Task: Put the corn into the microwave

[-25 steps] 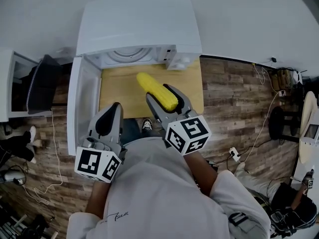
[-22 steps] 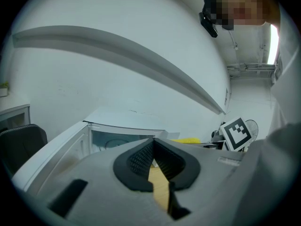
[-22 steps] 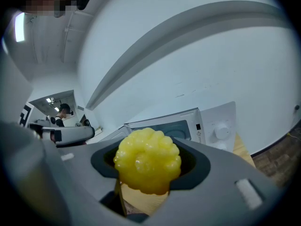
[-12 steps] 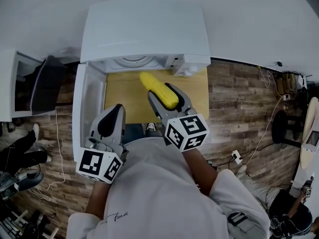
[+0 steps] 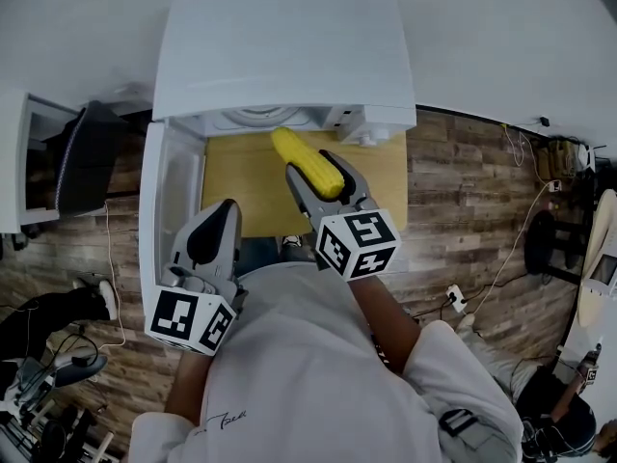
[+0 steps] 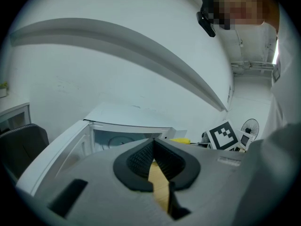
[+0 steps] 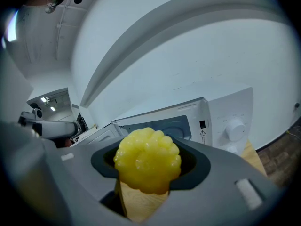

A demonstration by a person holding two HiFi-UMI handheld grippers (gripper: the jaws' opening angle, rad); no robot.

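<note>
The yellow corn (image 5: 306, 160) is held in the air by my right gripper (image 5: 324, 183), which is shut on it; its tip points at the open mouth of the white microwave (image 5: 281, 56). Seen along the right gripper's jaws, the corn (image 7: 147, 160) fills the middle, with the microwave cavity (image 7: 162, 126) just behind it. The microwave door (image 5: 166, 215) stands swung open to the left. My left gripper (image 5: 218, 228) hangs shut and empty near the table's front left, its black pads (image 6: 141, 160) pressed together.
The microwave stands on a small wooden table (image 5: 246, 181). Its knob and control panel (image 5: 370, 128) are on the right of the cavity. A dark chair (image 5: 87, 162) stands to the left; wood floor with cables surrounds the table.
My right gripper has carried the corn forward, so its tip is now at the microwave opening. The left gripper has stayed where it was.
</note>
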